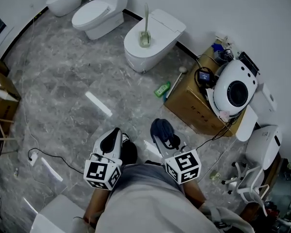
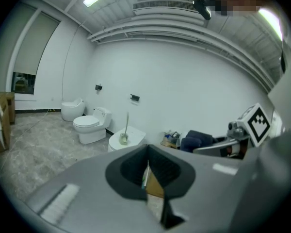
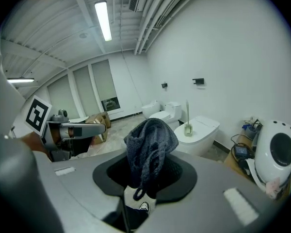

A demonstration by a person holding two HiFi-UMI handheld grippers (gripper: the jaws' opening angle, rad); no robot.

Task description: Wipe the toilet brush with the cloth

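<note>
A pale toilet brush [image 1: 145, 30] stands upright in its holder on the closed lid of the nearest white toilet [image 1: 160, 40], well ahead of both grippers. It also shows small in the left gripper view as the brush [image 2: 125, 129] and in the right gripper view as the brush [image 3: 187, 122]. My right gripper [image 1: 161, 136] is shut on a dark blue-grey knitted cloth [image 3: 150, 142], which bunches above the jaws and hangs between them. My left gripper [image 1: 115, 136] is held low beside it, its jaws [image 2: 147, 155] shut with nothing in them.
Two more toilets [image 1: 99, 14] stand at the back left. Right of the near toilet, a cardboard box [image 1: 191, 106] carries cables and a white round device [image 1: 236, 89]. A green bottle [image 1: 162, 89], a white strip [image 1: 98, 104] and a cable [image 1: 43, 154] lie on the grey floor.
</note>
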